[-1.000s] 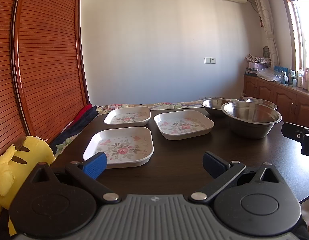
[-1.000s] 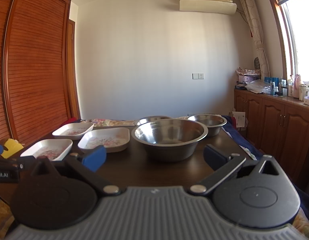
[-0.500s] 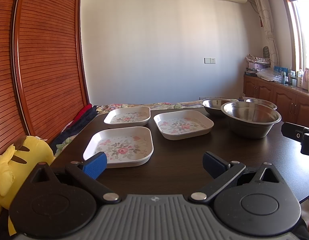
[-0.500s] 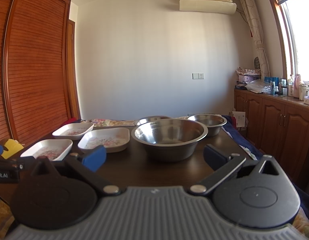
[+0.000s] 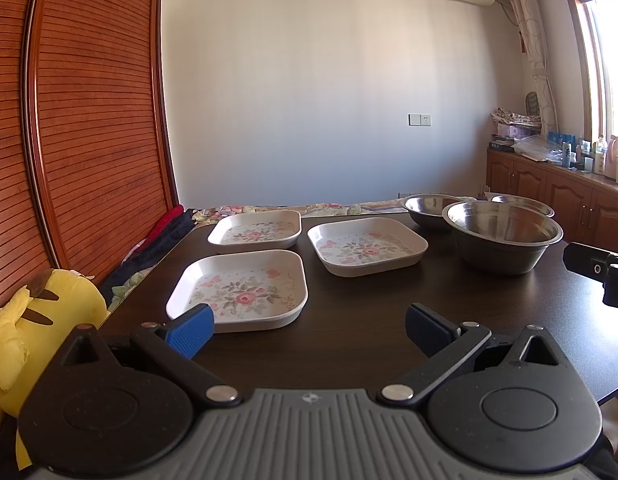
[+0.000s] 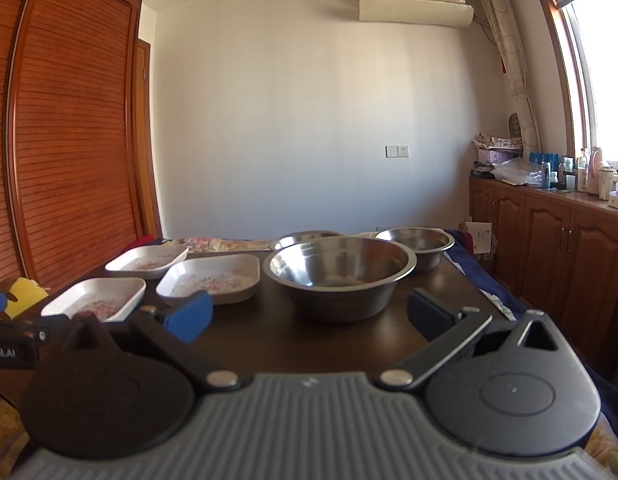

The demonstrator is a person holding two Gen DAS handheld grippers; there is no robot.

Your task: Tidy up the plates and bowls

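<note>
Right now both tongs hover empty above the near edge of the dark counter (image 5: 349, 344), each with its jaws spread wide. Just ahead of the left tongs (image 5: 309, 326) sits the nearest floral square plate (image 5: 241, 288), with two more floral plates (image 5: 367, 246) beyond it, all three apart and unstacked. Straight ahead of the right tongs (image 6: 309, 314) stands the large steel bowl (image 6: 339, 276), and two smaller steel bowls (image 6: 417, 242) sit behind it; whether those touch it, I cannot tell. The plates look thin-rimmed and slick, so a shallow pinch could slip. Nesting the smooth, curved bowls off-centre risks one tipping or skidding toward the counter's edge.
</note>
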